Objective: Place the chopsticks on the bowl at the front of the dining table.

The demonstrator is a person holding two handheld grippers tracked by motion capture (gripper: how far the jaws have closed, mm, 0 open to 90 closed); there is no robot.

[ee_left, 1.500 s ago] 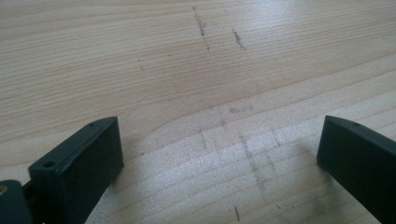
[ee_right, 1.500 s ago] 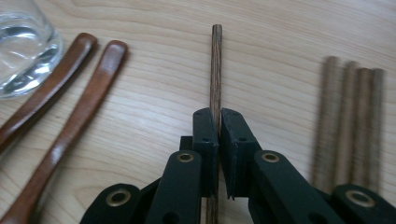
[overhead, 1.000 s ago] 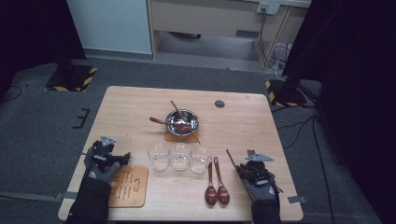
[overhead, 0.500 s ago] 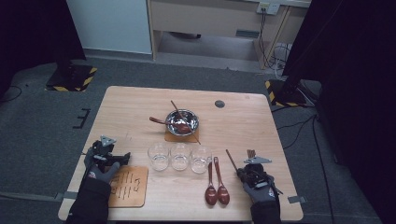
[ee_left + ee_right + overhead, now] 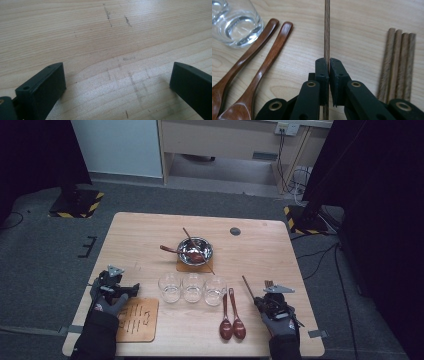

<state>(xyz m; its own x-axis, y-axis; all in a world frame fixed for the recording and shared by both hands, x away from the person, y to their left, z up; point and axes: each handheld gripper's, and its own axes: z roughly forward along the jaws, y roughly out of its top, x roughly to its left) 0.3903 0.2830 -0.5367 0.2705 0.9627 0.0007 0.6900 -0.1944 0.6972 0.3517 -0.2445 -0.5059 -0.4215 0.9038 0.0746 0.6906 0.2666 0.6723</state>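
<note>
- Pale wood table (image 5: 150, 240) on grey carpet carries a steel bowl (image 5: 195, 251), three glasses (image 5: 192, 287), two wooden spoons (image 5: 231, 317) and a small board (image 5: 137, 320), so any swing has something near to hit.
- Right tongs (image 5: 329, 65) have just been closing and are now pinched tight on a single chopstick (image 5: 327, 30), which lies on the table between the spoons (image 5: 257, 67) and the four spare chopsticks (image 5: 398, 65).
- Grip sits near one end of the stick, I judge; on lifting, the long free end could droop or pivot between the flat pads.
- A swinging tip could knock the nearest glass (image 5: 235, 23) or nudge the spoons.
- Sideways drift toward the spare sticks could scatter them.
- Left tongs (image 5: 117, 82) hover wide open over bare wood, holding nothing; they offer no support if the stick slips.
</note>
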